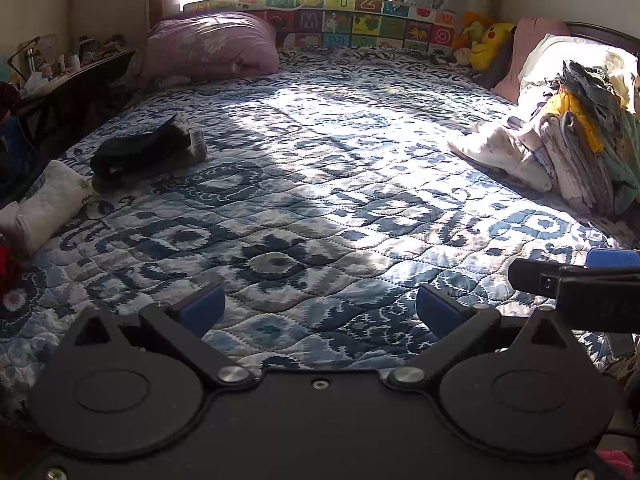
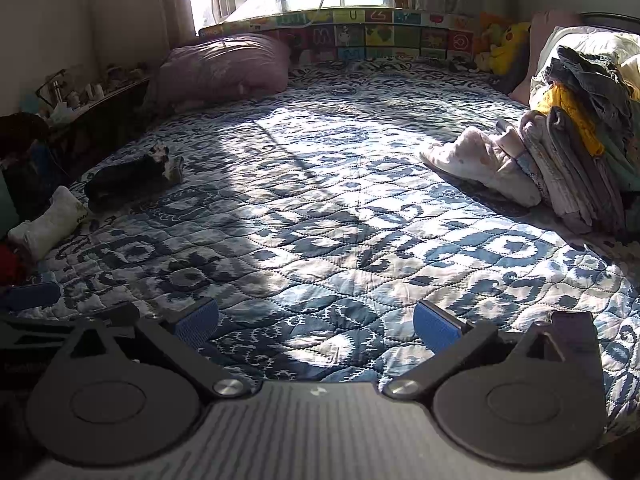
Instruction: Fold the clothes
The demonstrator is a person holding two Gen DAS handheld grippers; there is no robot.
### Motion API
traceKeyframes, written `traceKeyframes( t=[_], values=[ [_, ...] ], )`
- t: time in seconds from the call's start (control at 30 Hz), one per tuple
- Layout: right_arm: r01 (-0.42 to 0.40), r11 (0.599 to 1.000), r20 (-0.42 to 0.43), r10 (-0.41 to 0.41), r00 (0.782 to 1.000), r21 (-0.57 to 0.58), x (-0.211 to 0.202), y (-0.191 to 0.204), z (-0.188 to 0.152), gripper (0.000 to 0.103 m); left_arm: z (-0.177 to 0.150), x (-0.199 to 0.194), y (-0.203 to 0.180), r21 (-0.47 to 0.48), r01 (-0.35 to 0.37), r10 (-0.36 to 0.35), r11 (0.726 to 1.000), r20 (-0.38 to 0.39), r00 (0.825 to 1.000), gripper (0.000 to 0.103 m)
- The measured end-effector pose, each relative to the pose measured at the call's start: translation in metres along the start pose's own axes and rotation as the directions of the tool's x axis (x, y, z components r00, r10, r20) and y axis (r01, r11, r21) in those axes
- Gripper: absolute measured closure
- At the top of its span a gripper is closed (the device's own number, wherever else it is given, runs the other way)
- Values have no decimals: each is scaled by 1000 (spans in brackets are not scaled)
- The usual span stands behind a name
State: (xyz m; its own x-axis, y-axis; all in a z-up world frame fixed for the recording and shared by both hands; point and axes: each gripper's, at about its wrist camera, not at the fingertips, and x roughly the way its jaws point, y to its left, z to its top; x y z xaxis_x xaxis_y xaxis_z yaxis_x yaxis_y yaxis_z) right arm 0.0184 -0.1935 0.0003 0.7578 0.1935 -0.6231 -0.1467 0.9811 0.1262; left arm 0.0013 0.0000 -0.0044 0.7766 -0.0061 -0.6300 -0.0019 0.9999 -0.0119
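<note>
At lower centre of both views, the left gripper (image 1: 320, 312) and right gripper (image 2: 316, 326) gape wide, empty, above the quilt (image 1: 320, 200); clothes pile (image 1: 580, 152) sits far right.

The left claw (image 1: 320, 312) hangs low over the near edge of the bed (image 1: 320, 200), its blue-padded fingers (image 1: 204, 312) spread wide with nothing between them. The blue-and-white patterned quilt lies bare across the middle, with a patch of sunlight on it. Along the bed's right edge leans a pile of clothes (image 1: 572, 152), a yellow garment among pale and grey ones. Near the left edge lies a dark garment (image 1: 144, 152), with a white rolled cloth (image 1: 44, 208) closer to the near left corner. A purple pillow (image 1: 208, 46) sits at the far left corner, and a yellow plush toy (image 1: 490, 44) at the far right. The right claw (image 1: 580, 284) pokes in at the lower right, too little visible to judge its opening.
</note>
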Motion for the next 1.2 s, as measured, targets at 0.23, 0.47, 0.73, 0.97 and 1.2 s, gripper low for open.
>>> traceKeyframes(
  t=[0.23,0.47,0.73,0.97,1.2],
  values=[
    [-3,1000,-7,3,1000,2,4,-1,0,0,1,4,0,4,-4,4,1000,-6,1000,0],
    [-18,1000,-15,18,1000,18,10,-6,-1,0,2,9,-4,13,-10,11,1000,-17,1000,0],
    [-15,999,2,14,1000,39,14,-21,-2,0,8,20,-16,32,7,-6,999,-30,1000,0],
    [3,988,53,-11,999,152,13,-66,-1,0,26,35,-52,97,80,-83,992,22,996,0],
    [23,947,134,-69,989,322,10,-134,-5,0,57,68,-103,164,221,-223,961,-10,975,0]
  ],
)
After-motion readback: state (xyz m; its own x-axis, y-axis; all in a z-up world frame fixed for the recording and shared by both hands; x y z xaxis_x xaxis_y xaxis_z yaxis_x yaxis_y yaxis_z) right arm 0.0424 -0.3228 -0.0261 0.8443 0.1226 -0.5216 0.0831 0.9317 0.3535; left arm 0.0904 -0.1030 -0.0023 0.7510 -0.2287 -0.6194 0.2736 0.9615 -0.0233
